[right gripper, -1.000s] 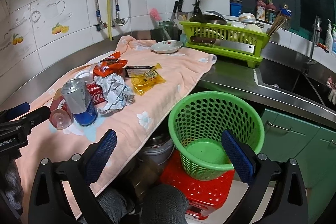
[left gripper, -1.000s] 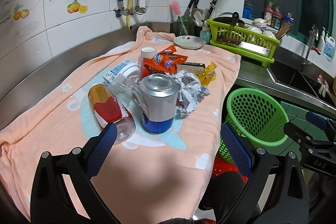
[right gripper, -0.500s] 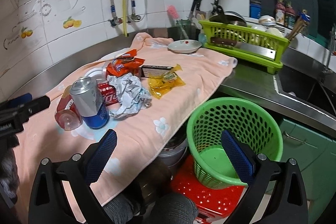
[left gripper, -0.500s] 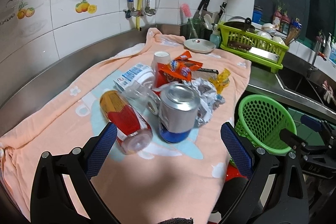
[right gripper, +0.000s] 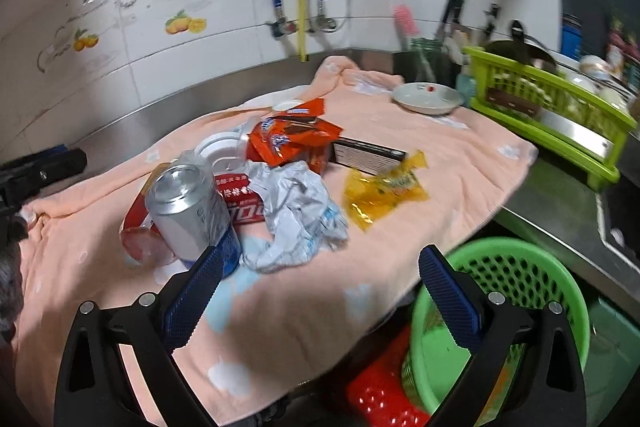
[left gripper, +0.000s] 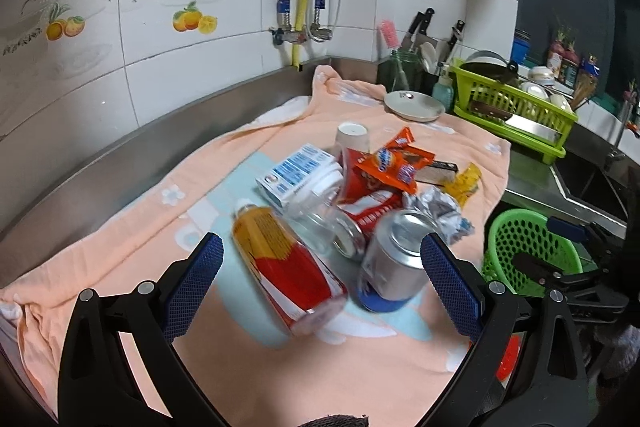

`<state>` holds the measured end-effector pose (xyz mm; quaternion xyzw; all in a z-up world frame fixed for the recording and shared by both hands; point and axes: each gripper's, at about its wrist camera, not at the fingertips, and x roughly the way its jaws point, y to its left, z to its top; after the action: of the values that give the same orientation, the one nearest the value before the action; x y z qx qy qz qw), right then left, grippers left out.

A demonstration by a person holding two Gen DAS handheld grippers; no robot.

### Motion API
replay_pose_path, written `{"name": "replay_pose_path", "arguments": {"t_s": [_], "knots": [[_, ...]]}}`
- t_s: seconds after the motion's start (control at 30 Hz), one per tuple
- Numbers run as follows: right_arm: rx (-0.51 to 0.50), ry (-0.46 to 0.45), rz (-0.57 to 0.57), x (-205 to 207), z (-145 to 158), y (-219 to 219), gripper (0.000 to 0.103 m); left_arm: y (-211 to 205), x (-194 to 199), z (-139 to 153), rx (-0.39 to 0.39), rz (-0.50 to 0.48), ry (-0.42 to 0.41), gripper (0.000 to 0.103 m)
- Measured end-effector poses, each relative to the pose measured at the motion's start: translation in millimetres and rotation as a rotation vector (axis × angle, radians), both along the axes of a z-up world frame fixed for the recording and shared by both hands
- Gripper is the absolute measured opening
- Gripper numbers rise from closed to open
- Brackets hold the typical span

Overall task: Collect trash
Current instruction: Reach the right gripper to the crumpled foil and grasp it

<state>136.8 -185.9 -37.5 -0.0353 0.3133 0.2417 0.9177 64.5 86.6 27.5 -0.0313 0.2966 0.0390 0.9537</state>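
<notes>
A heap of trash lies on a peach towel (left gripper: pixel 160 219). It includes an upright silver and blue can (left gripper: pixel 396 267) (right gripper: pixel 188 207), a red and yellow bottle (left gripper: pixel 288 267) on its side, crumpled foil (right gripper: pixel 296 215), orange snack packets (right gripper: pixel 292 139), a yellow packet (right gripper: pixel 384 191) and a white and blue box (left gripper: pixel 296 175). My left gripper (left gripper: pixel 320 247) hangs open just short of the bottle and can. My right gripper (right gripper: pixel 323 255) points at the foil, its jaws closing with nothing between them. A green basket (right gripper: pixel 500 307) stands below the counter edge.
At the back right sit a white plate (left gripper: pixel 414 105), a green dish rack (left gripper: pixel 516 107) with dishes, a knife holder and the sink (left gripper: pixel 592 183). A red stool (right gripper: pixel 380 399) carries the basket. Tiled wall and pipes run behind the counter.
Both grippers have come nearer the heap. The right one swung left from over the basket toward the foil and can. The left one shifted left, bringing bottle and can between its fingers' line.
</notes>
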Motion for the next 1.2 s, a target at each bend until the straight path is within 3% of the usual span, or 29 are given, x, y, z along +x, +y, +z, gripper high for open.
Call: {"name": "replay_pose_path", "arguments": {"t_s": [0.07, 0.2, 0.37, 0.63, 0.83, 1.0, 1.2], "knots": [[-0.008, 0.012, 0.018, 13, -3, 5, 0.085, 6, 7, 2, -0.012, 0.005, 0.004, 0.097], [-0.004, 0.044, 0.069, 36, -10, 14, 0.083, 17, 20, 5, -0.048, 0.004, 0.015, 0.097], [-0.023, 0.075, 0.128, 62, -23, 28, 0.076, 19, 37, 10, -0.021, 0.001, 0.013, 0.097], [-0.058, 0.062, 0.238, 84, -36, 46, 0.075, 12, 67, 13, -0.007, -0.055, 0.027, 0.096], [-0.097, 0.080, 0.285, 97, -52, 57, 0.071, -7, 92, 15, 0.044, -0.138, 0.039, 0.094], [-0.075, 0.099, 0.286, 98, -58, 55, 0.053, -25, 114, 11, 0.091, -0.237, 0.075, 0.094], [-0.044, 0.084, 0.285, 90, -53, 48, 0.045, -48, 151, 2, 0.126, -0.353, 0.164, 0.094]]}}
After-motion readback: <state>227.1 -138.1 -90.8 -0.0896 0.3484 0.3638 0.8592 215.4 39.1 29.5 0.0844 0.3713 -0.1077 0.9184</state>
